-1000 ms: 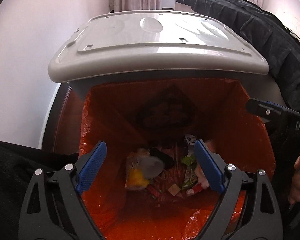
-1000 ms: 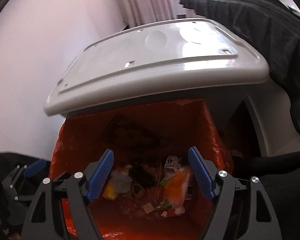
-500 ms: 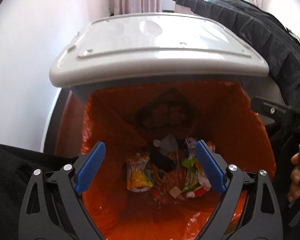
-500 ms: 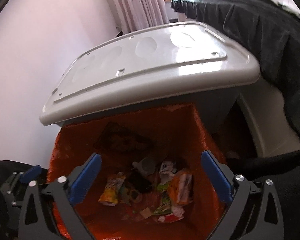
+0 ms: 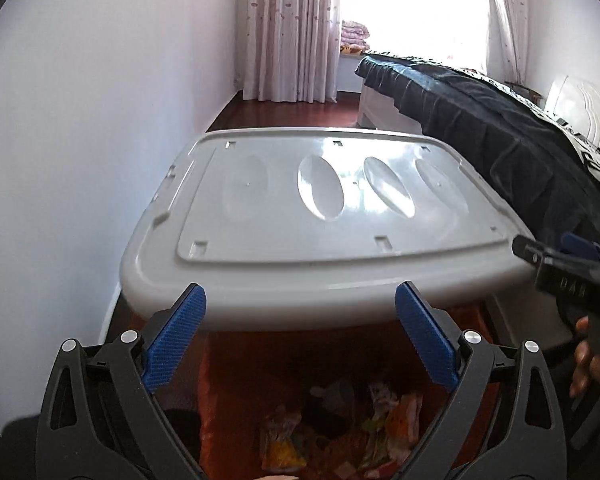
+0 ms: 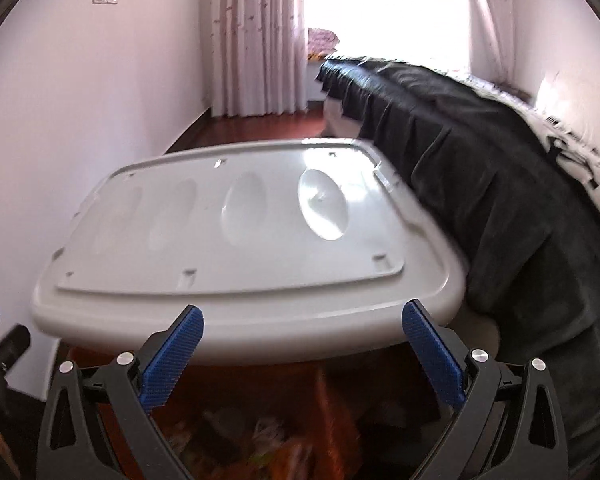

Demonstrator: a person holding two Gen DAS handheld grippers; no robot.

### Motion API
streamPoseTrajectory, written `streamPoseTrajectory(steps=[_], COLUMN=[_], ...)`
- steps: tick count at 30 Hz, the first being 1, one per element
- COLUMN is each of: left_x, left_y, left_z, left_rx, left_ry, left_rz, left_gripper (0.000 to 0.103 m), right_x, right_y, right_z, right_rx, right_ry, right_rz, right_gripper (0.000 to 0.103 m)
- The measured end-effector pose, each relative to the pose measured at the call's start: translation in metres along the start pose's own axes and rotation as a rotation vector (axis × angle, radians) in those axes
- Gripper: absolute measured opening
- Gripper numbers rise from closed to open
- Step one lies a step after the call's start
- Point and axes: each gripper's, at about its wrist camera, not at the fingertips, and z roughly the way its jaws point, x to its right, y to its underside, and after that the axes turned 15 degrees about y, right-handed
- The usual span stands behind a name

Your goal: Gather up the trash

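Observation:
A bin with an orange liner point(image 5: 240, 364) stands below me, with its grey lid point(image 5: 320, 216) raised over the far side. Several wrappers and scraps of trash point(image 5: 340, 432) lie at its bottom. My left gripper point(image 5: 300, 336) is open and empty above the bin mouth. My right gripper point(image 6: 302, 354) is also open and empty above the bin; the lid point(image 6: 240, 240) and blurred trash point(image 6: 260, 444) show in its view. The right gripper's body point(image 5: 572, 272) shows at the right edge of the left wrist view.
A bed with a dark cover point(image 5: 500, 128) runs along the right of the bin. A white wall point(image 5: 80, 140) is on the left. Curtains point(image 5: 288, 28) and a bright window are at the far end, over a red-brown floor point(image 5: 292, 114).
Both grippers have risen and tilted up from the bin's inside. The lid now fills the middle of both views and the trash sits at the bottom edge.

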Motion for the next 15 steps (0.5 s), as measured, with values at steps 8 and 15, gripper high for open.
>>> streamPoseTrajectory(steps=[8,15], left_x=[-0.001,0.002], left_y=[0.001,0.009], left_z=[0.022,0.028], left_rx=[-0.029,-0.042], left_ry=[-0.001,-0.035], left_rz=[-0.025,0.014], left_gripper=[0.093,0.093], right_x=[-0.001,0.005], right_y=[0.001,0.002], right_z=[0.01,0.015], right_rx=[0.004,0.006], right_ry=[0.054,0.089], right_rz=[0.033,0.033], right_gripper=[0.098,0.098])
